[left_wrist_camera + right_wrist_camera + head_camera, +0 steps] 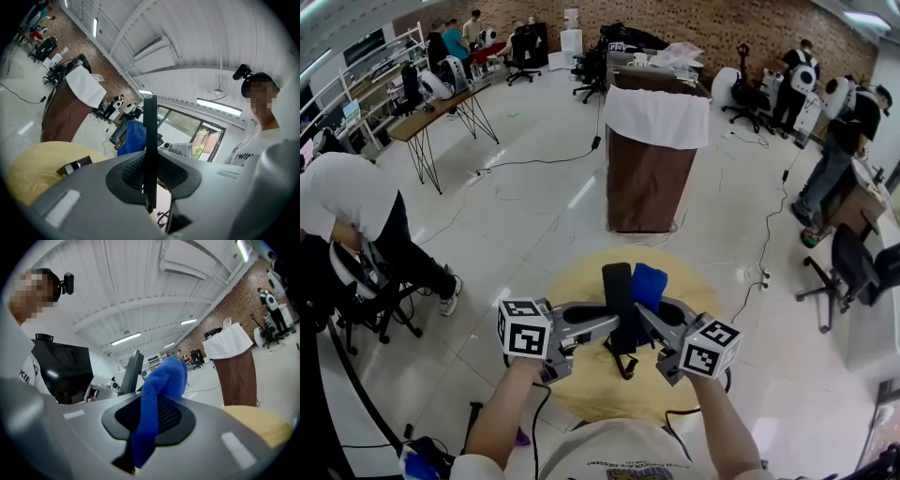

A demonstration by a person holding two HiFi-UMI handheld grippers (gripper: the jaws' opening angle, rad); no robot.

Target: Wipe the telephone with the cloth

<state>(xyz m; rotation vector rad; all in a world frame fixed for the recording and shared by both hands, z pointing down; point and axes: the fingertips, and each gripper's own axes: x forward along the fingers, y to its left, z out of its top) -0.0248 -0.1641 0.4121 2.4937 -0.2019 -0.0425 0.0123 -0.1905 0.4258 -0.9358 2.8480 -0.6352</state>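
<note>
Black telephone [617, 298] stands upright above the round wooden table [581, 384], clamped edge-on in the left gripper [612, 325]. Blue cloth [650, 284] is pinched in the right gripper [643, 317], just beside the phone and seemingly touching its face. Judged step: wiping under way. Next move calls for drawing the cloth along the face with the phone steady.

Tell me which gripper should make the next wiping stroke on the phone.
Right. The right gripper is shut on the blue fleecy cloth, which sits beside the flat black telephone. The left gripper clamps that telephone, so it is probably best left to steady it.
</note>
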